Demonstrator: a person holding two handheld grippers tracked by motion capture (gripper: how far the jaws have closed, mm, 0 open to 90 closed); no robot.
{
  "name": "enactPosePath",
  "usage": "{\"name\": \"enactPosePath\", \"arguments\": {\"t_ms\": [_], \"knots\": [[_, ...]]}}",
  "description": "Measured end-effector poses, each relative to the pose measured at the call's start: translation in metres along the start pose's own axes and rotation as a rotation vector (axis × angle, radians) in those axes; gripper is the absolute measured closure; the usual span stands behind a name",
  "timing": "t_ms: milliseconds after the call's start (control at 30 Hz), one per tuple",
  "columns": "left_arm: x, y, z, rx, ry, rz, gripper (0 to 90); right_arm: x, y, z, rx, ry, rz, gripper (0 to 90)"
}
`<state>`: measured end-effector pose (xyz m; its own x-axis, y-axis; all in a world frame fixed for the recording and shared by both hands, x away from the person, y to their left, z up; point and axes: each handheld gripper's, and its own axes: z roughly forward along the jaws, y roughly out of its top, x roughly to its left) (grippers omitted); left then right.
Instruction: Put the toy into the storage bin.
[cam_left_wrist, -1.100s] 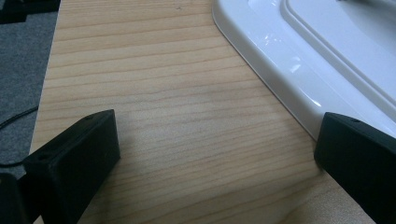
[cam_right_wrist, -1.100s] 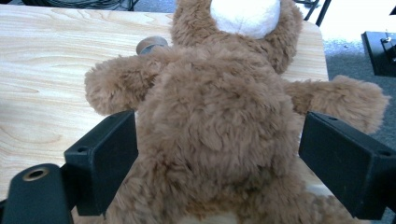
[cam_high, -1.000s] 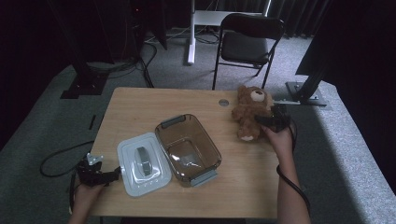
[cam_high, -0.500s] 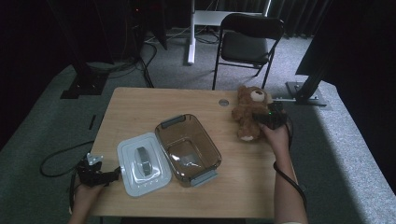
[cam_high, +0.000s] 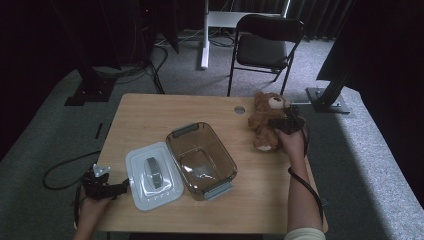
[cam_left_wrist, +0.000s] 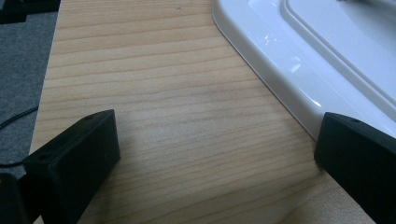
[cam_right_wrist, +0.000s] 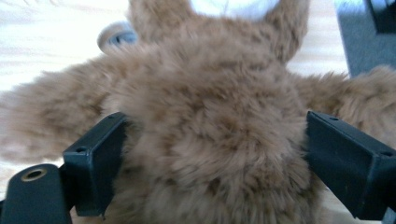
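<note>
Dim room all around the surface (cam_high: 150, 112): grey carpet floor (cam_high: 60, 135), black curtains behind, dark stand legs beyond its far left corner. Black folding chair (cam_high: 264, 42) just past the far edge, white desk leg (cam_high: 205, 35) left of the chair, black base plate (cam_high: 327, 97) off the far right corner. Pale wood grain on the surface, rectangular, with a small round grommet (cam_high: 240, 109) near the far edge.

Near the middle of the surface, a clear brown-tinted storage container (cam_high: 201, 159), open, grey latches at both ends, set diagonally. Touching or just beside its left wall, the white lid (cam_high: 150, 175), lying flat with a grey handle on top, close to the near left corner of the surface.

At the right side of the surface, right of the grommet, a brown teddy bear (cam_high: 265, 120), lying with head toward the far edge. Right claw (cam_high: 283, 125) at the bear's right flank; seen from the right gripper view, black jaws set wide on either side of the furry body (cam_right_wrist: 205, 121), pressing its sides, grasping the bear.

Left claw (cam_high: 117, 189) at the near left edge of the surface, just left of the lid; jaws spread wide and released in the left gripper view, one over bare wood, the other beside the lid rim (cam_left_wrist: 280, 88). Black cable (cam_high: 65, 167) trailing onto the floor left of the surface.
</note>
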<state>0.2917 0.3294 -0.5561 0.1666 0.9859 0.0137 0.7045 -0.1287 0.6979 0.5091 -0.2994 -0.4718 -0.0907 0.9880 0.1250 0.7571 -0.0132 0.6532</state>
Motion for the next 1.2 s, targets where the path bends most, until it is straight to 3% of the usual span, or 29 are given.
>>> {"name": "enactPosePath", "arguments": {"t_ms": [133, 267, 567, 667, 967, 1100, 1200], "knots": [[0.000, 0.000, 0.000, 0.000, 0.000, 0.000, 0.7, -0.005, -0.002, 0.009, 0.039, 0.042, 0.031, 10.3], [0.000, 0.000, 0.000, 0.000, 0.000, 0.001, 0.7, -0.003, -0.009, 0.015, 0.043, 0.074, 0.015, 10.2], [0.000, 0.000, 0.000, 0.000, 0.000, 0.000, 0.7, 0.004, -0.017, 0.024, 0.048, 0.081, 0.001, 11.3], [0.000, 0.000, 0.000, 0.000, 0.000, 0.000, 0.7, 0.008, -0.019, 0.024, 0.050, 0.066, -0.026, 19.7], [0.000, 0.000, 0.000, 0.000, 0.000, 0.000, 0.7, 0.005, -0.020, 0.016, 0.019, 0.054, -0.026, 56.4], [0.000, 0.000, 0.000, 0.000, 0.000, 0.000, 0.7, 0.004, -0.020, 0.006, -0.032, 0.053, -0.011, 64.3], [0.000, 0.000, 0.000, 0.000, 0.000, 0.000, 0.7, 0.006, -0.020, -0.003, -0.052, 0.051, -0.030, 65.4]]}}
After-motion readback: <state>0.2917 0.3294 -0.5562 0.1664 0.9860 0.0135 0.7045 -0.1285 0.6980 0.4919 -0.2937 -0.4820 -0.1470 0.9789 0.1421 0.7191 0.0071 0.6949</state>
